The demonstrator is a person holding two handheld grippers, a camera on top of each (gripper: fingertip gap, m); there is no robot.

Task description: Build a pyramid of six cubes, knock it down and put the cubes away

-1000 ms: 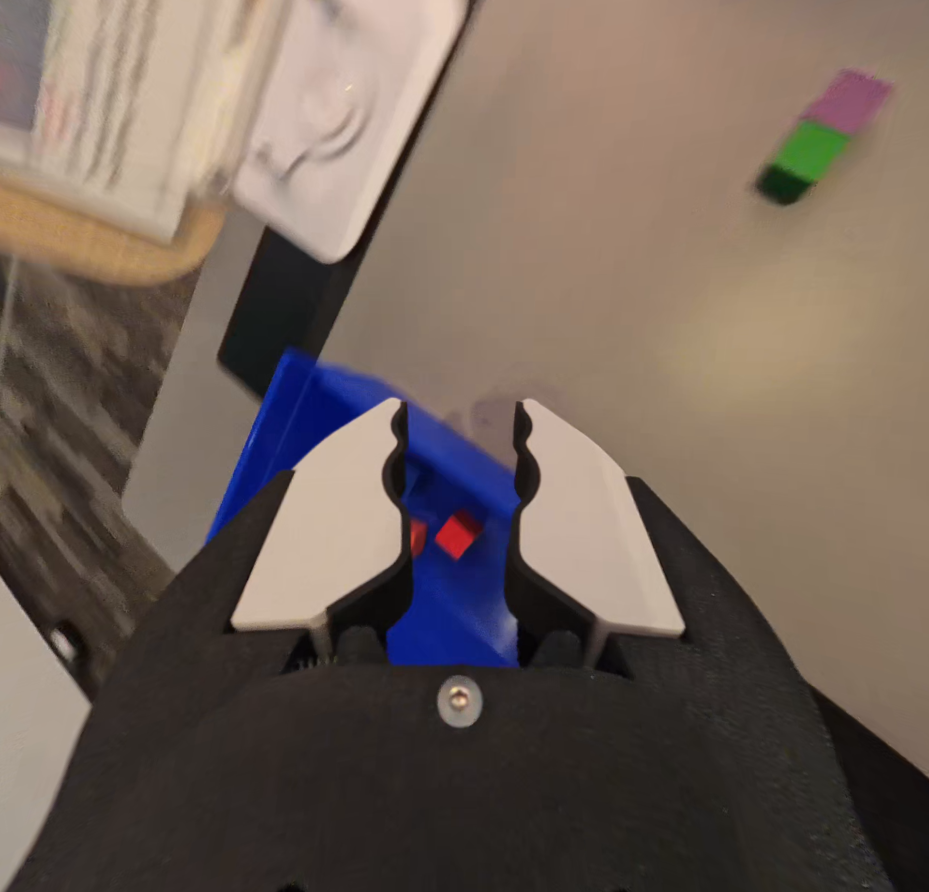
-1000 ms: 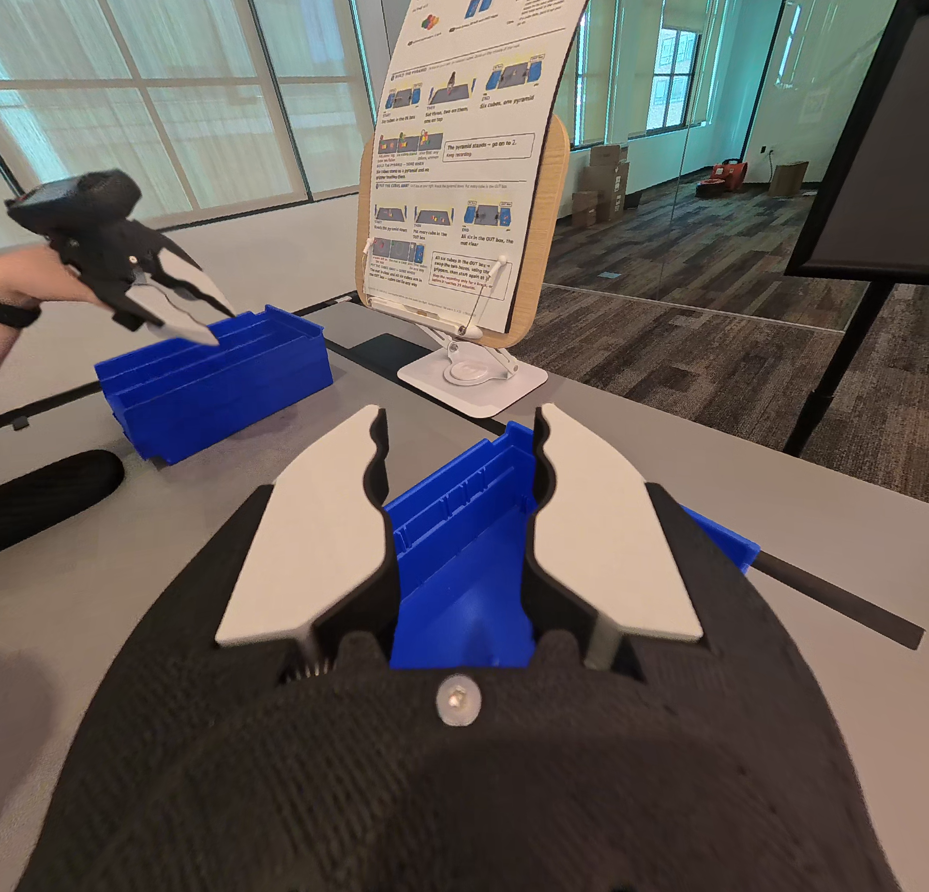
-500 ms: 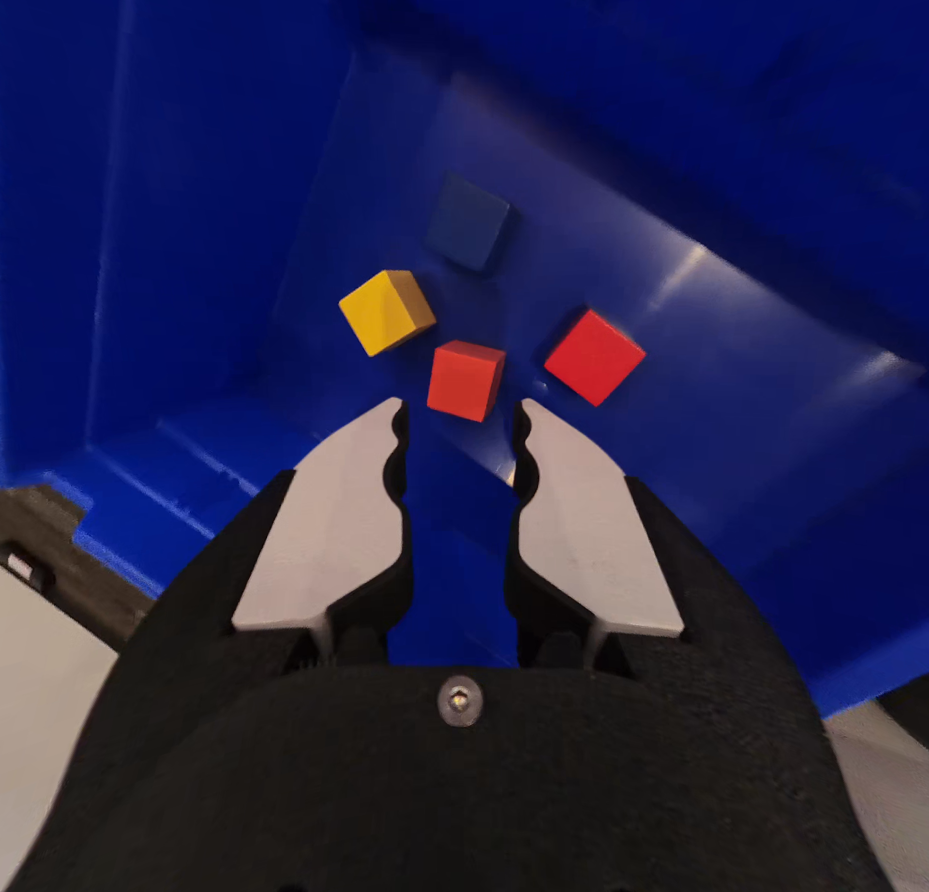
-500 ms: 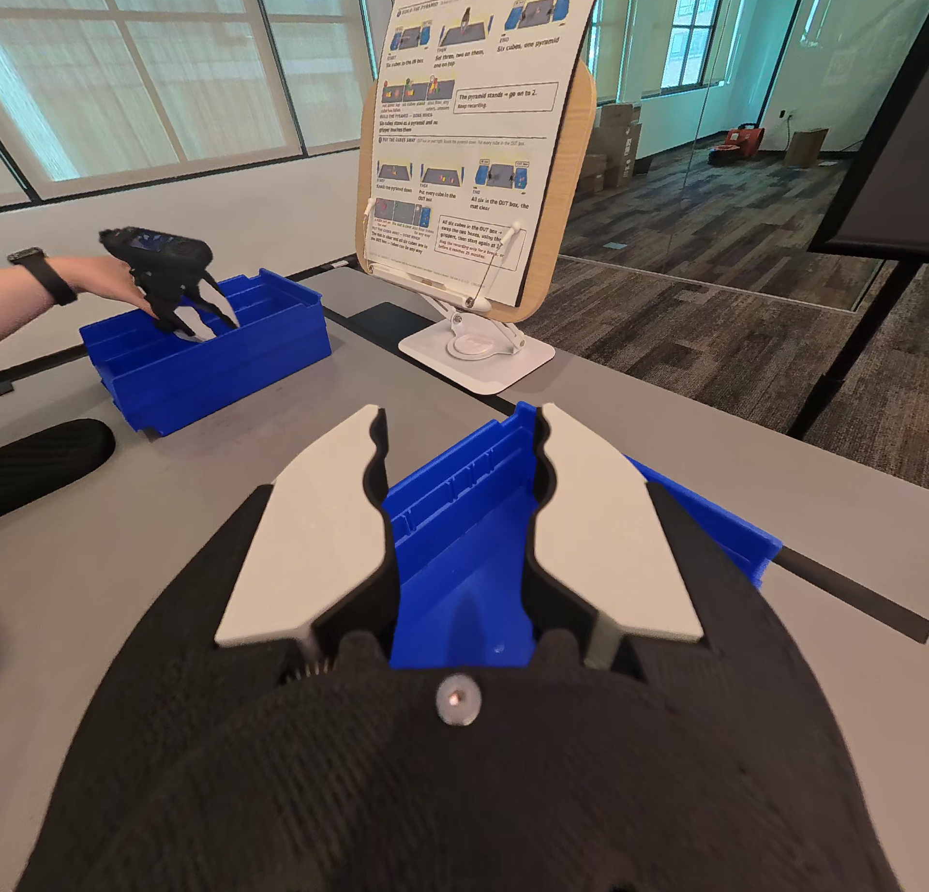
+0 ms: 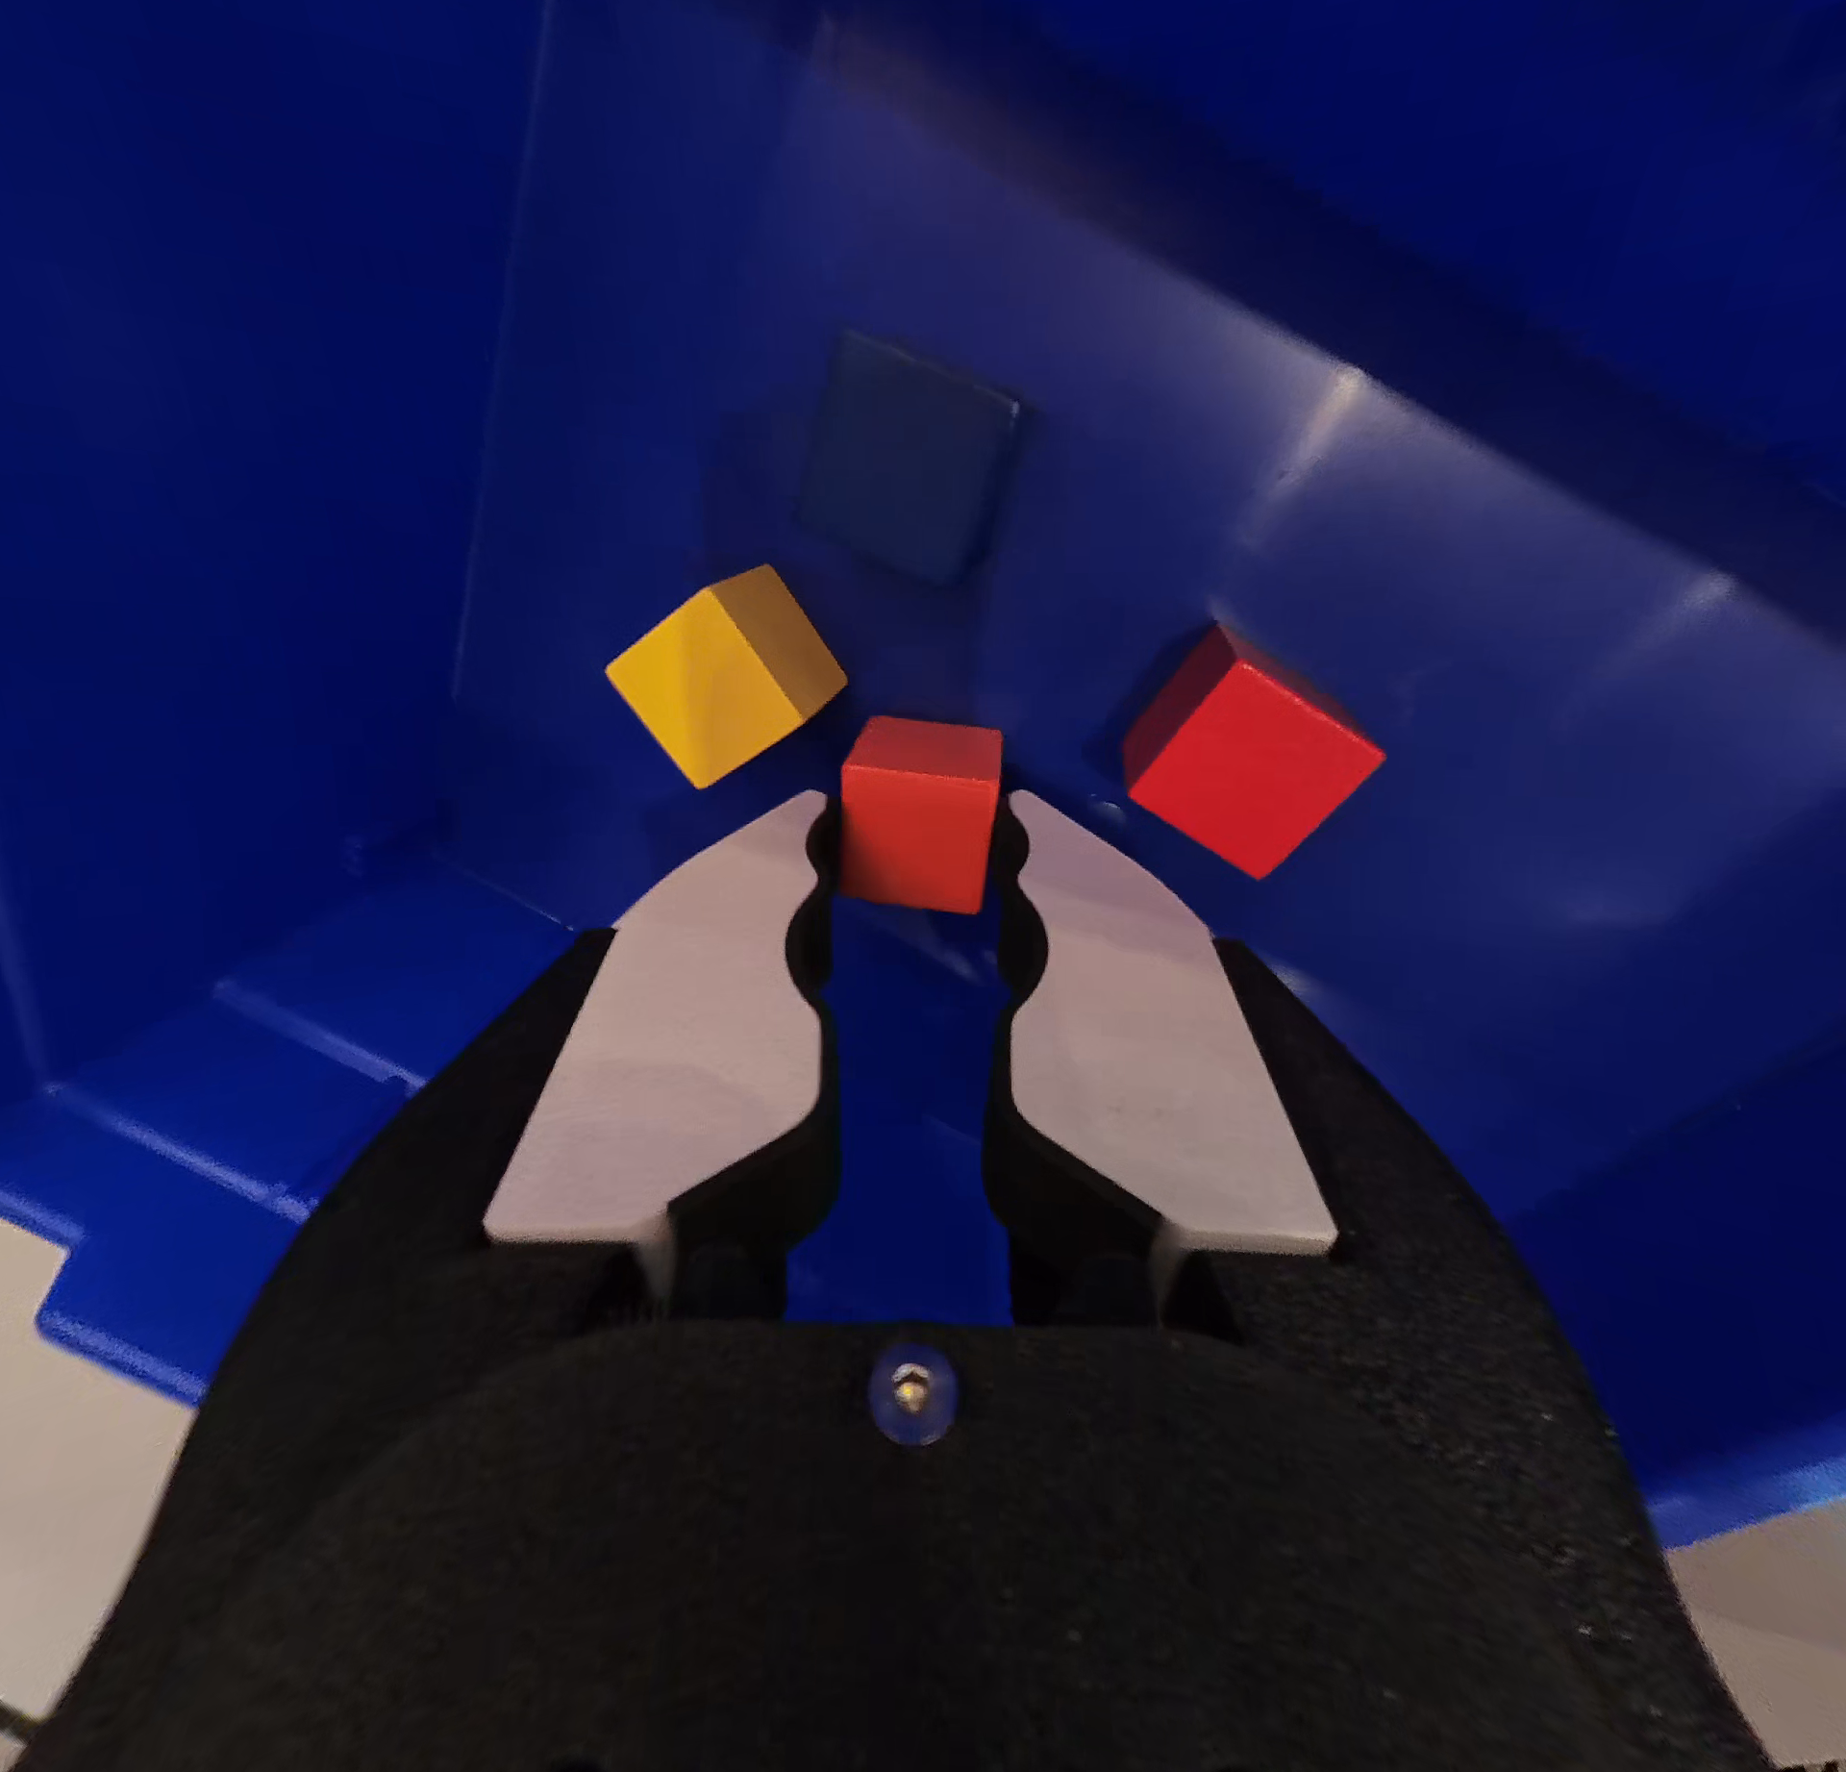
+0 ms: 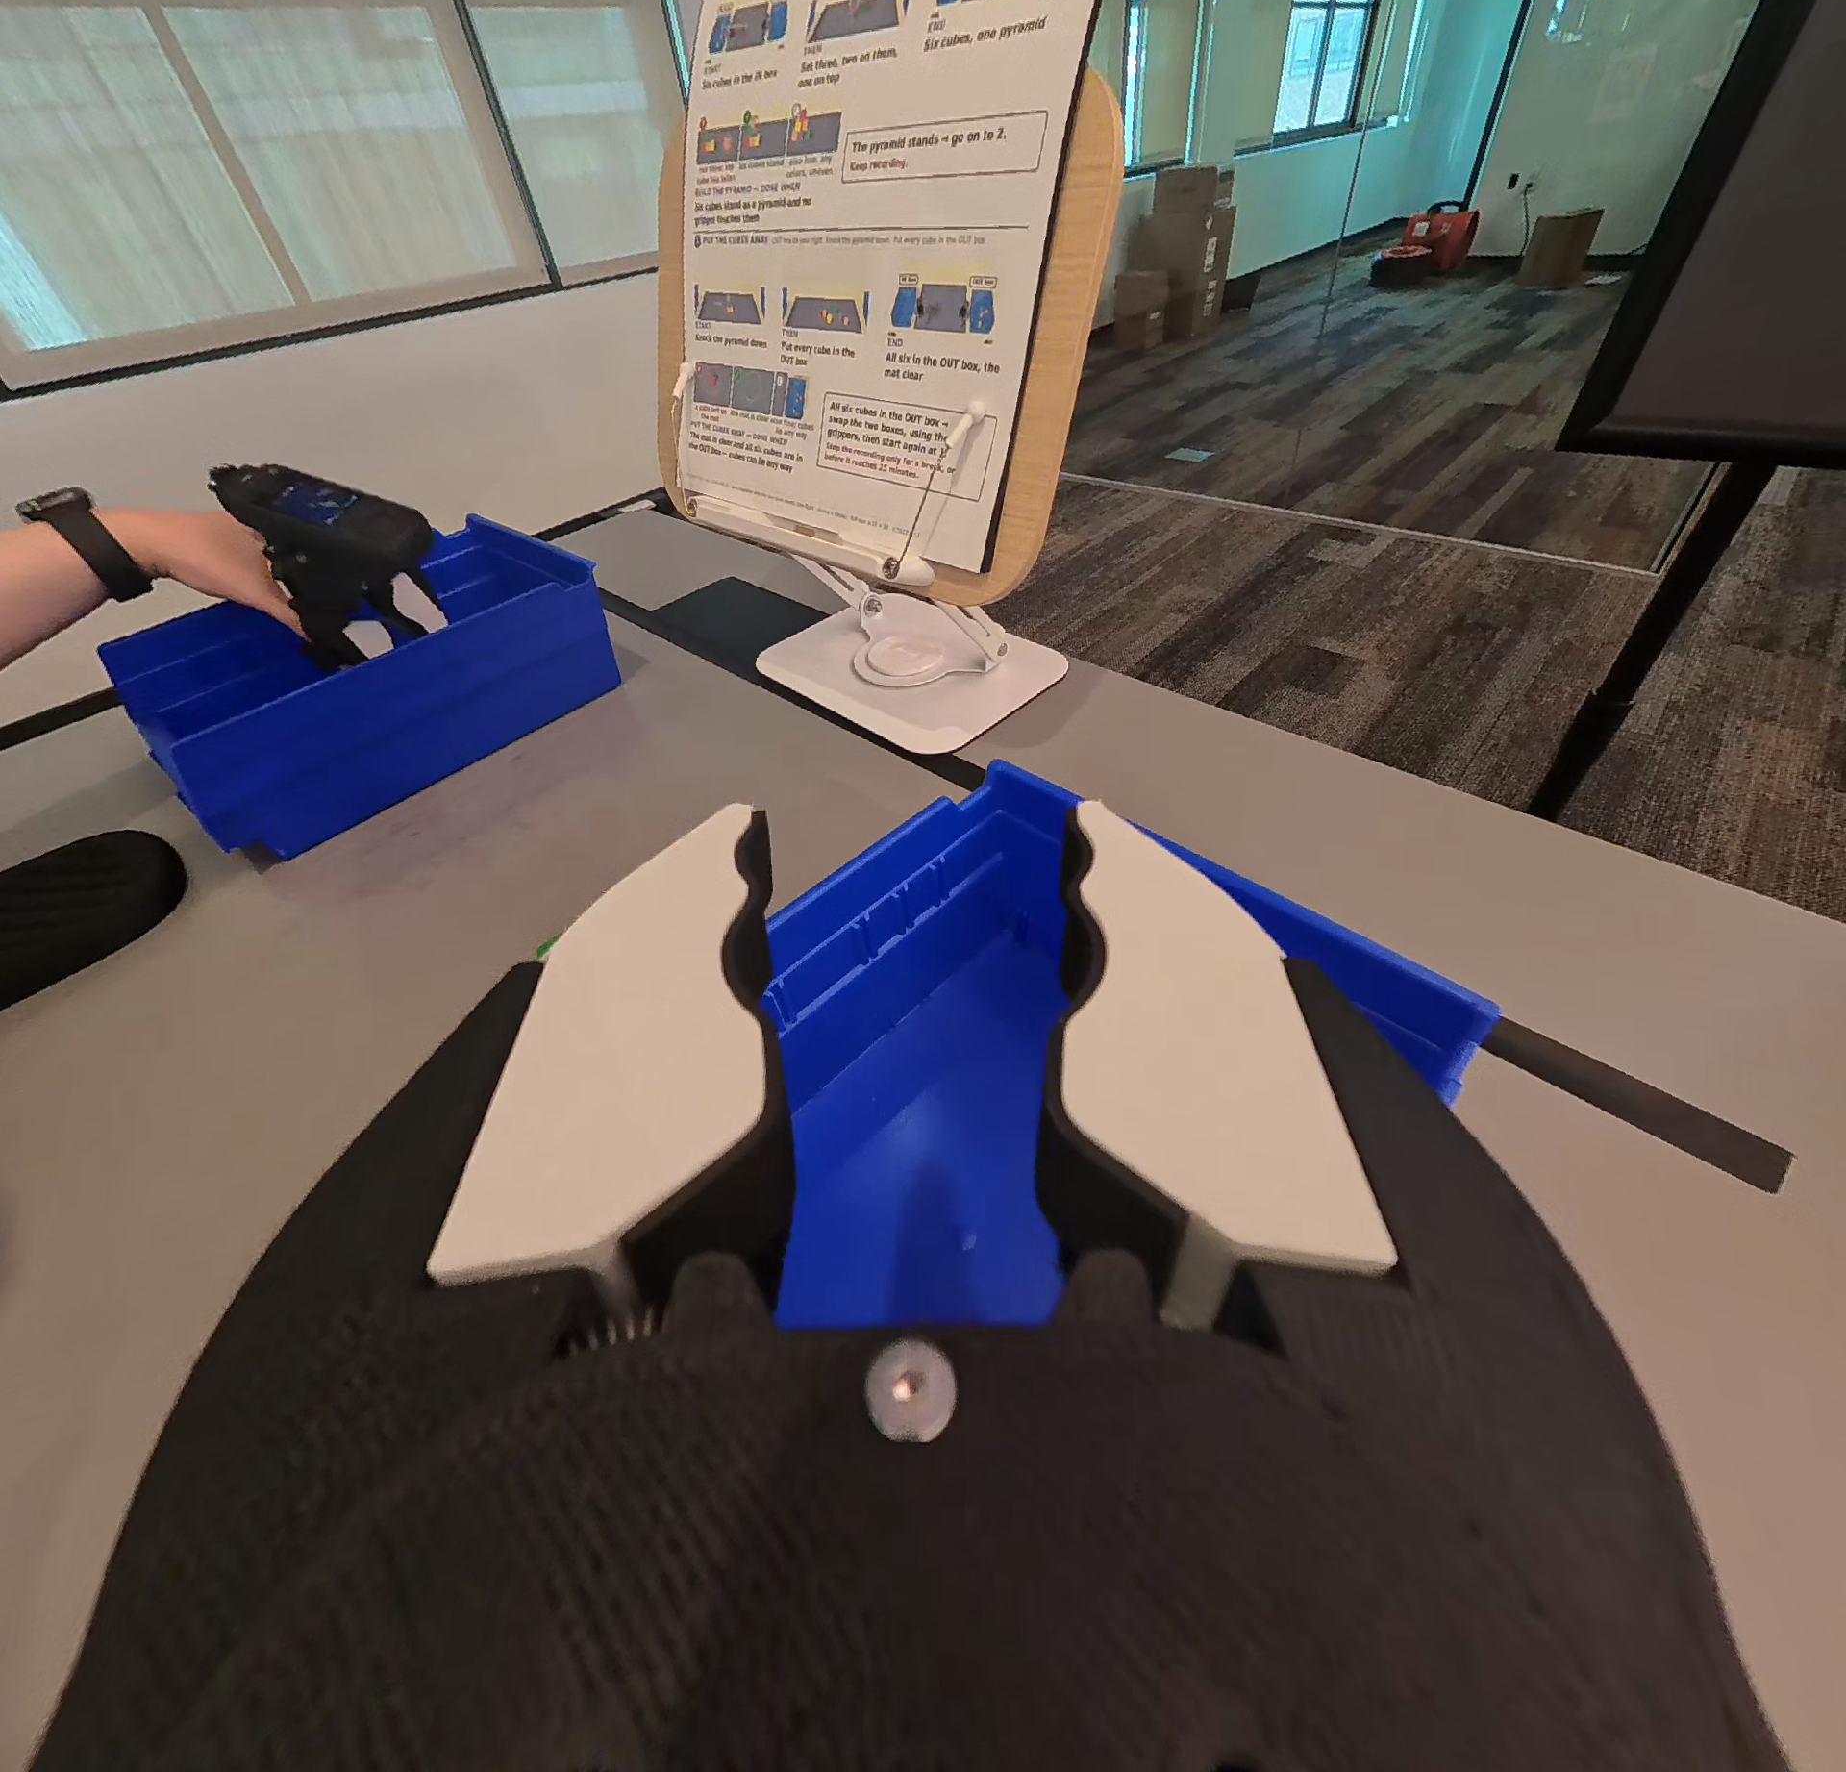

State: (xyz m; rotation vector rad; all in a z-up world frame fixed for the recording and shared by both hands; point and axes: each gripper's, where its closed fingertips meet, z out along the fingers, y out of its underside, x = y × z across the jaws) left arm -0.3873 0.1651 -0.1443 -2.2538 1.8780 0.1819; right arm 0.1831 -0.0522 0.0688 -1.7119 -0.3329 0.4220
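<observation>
Left wrist view: blue bin (image 5: 300, 425) holds four cubes, left gripper (image 5: 914, 805) jaws apart around orange-red cube (image 5: 919, 815).

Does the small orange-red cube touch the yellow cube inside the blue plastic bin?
Apart. In the left wrist view a strip of blue bin floor shows between the orange-red cube and the yellow cube.

Four cubes in view: two red (image 5: 920, 813) (image 5: 1254, 760), one yellow (image 5: 724, 675), one dark blue (image 5: 904, 455); two blue bins (image 6: 400, 725) (image 6: 1379, 965)
</observation>
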